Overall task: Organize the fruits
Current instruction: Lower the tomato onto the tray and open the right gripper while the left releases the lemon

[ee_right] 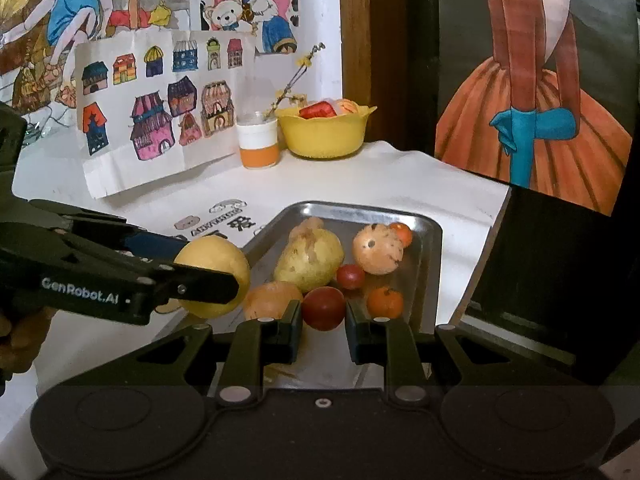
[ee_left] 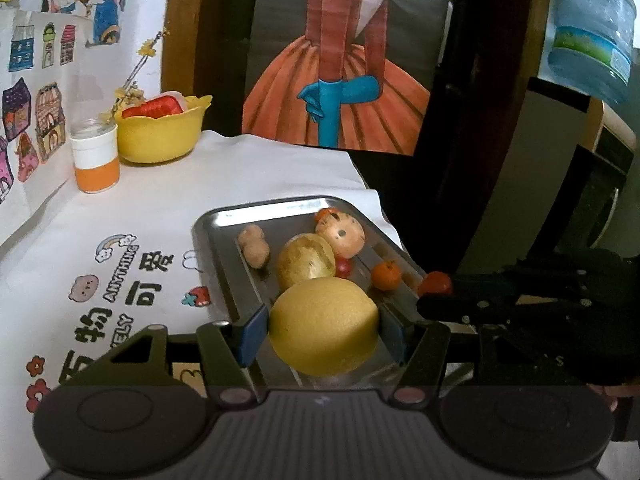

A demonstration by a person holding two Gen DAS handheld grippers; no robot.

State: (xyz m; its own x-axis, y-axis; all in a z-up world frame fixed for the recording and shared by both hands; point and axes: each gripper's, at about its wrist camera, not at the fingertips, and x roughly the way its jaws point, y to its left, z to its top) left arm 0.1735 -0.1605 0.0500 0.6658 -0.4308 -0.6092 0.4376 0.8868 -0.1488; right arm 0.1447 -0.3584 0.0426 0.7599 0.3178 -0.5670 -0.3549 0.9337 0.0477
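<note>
Counter (ee_right: 360, 184) under white printed cloth; metal tray (ee_right: 434, 248) near edge, most fruit in it: pear (ee_right: 310, 260), onion (ee_right: 272, 300), tangerine (ee_right: 385, 302).
Left gripper (ee_left: 324, 330) jaws clamped on lemon (ee_left: 324, 328), above tray's near end.
Right gripper (ee_right: 323, 322) jaws pinching red tomato (ee_right: 323, 307) over tray.
Judgement: nearly sorted; these two left to set down.

A white cloth (ee_right: 360, 184) with cartoon pictures covers the table. At about 11 o'clock in the right wrist view stands a jar (ee_right: 258, 142) with an orange band and a twig in it. A sheet of drawn houses (ee_right: 160, 112) leans at 10 o'clock. A painting of an orange dress (ee_left: 340, 80) stands at 12 o'clock in the left view. A blue water bottle (ee_left: 592, 36) is at 2 o'clock.
</note>
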